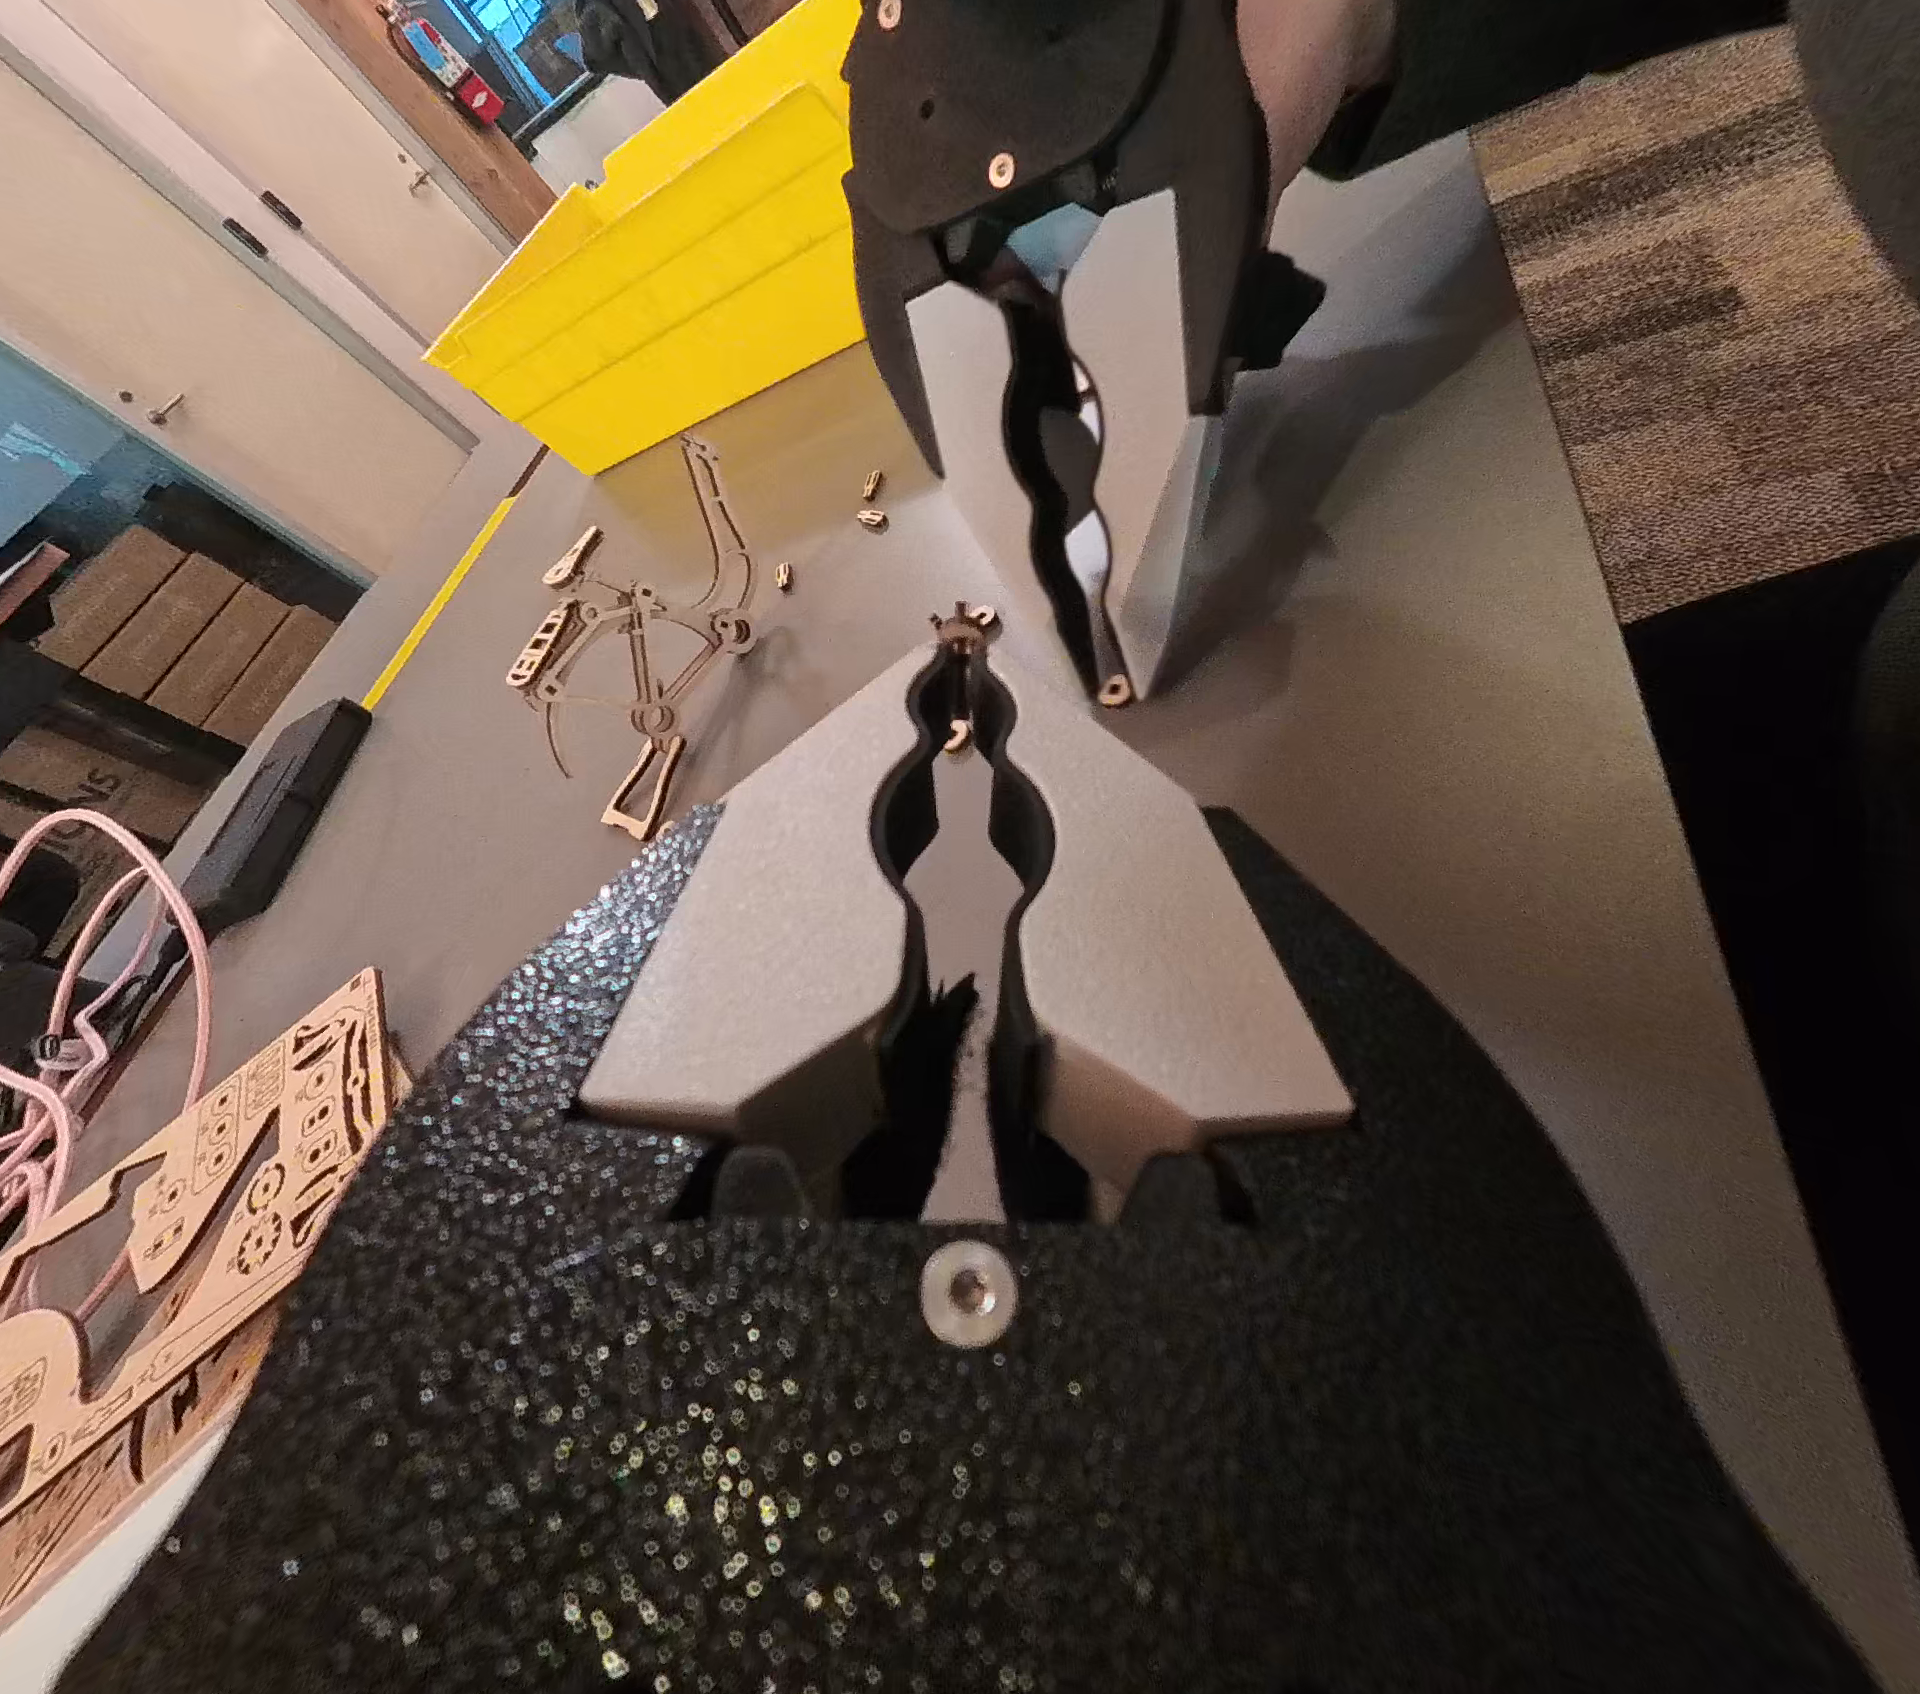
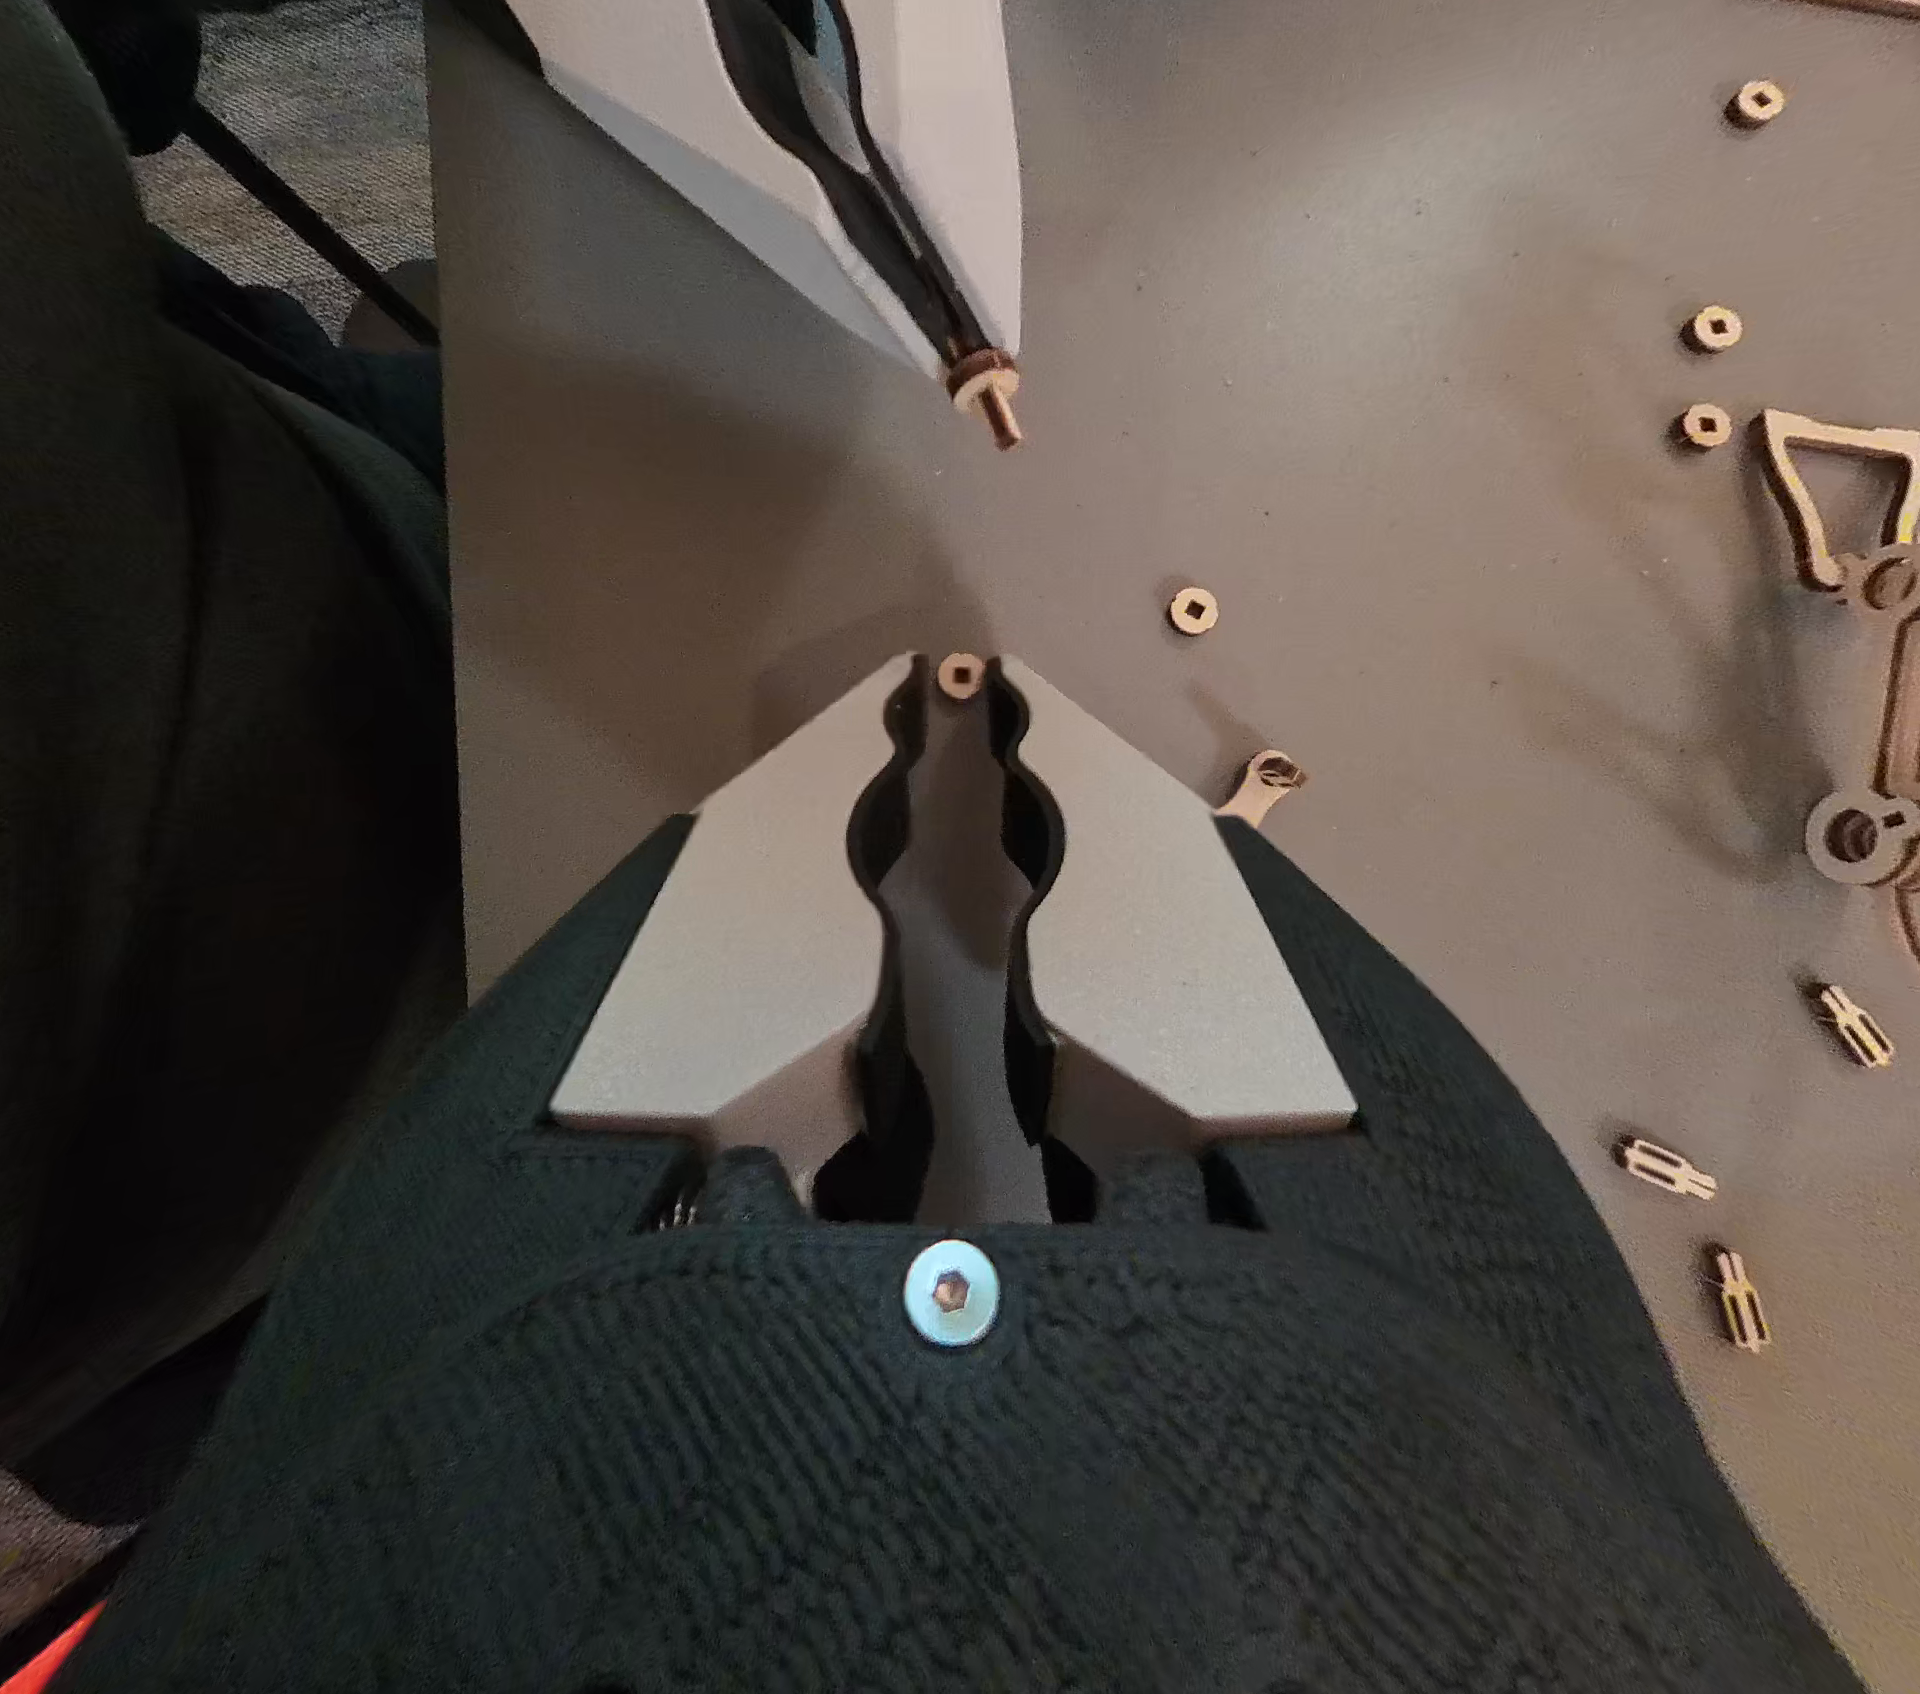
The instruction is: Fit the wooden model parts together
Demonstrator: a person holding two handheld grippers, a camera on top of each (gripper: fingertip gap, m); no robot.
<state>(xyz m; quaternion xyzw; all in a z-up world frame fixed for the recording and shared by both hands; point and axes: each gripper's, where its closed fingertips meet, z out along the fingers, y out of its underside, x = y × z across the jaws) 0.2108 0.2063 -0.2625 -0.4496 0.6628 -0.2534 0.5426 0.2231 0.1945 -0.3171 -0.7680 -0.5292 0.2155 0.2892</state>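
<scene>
Left gripper (image 2: 982, 382) clamped on a small wooden peg-and-disc piece (image 2: 987, 397), held above the grey table (image 2: 1351, 294). Right gripper (image 2: 958, 670) pinches a small wooden ring (image 2: 958, 674) at its fingertips, low over the table, just below the left gripper's piece but apart from it. Loose rings (image 2: 1193, 609) and slotted pins (image 2: 1662, 1166) lie scattered to the right. Farther out, a partly built wooden model (image 1: 634, 668), a yellow bin (image 1: 675, 294), and a punched-out part sheet (image 1: 187, 1208).

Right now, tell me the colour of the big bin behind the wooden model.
Bright yellow. The bin shows best in the left wrist view, beyond the model.
</scene>
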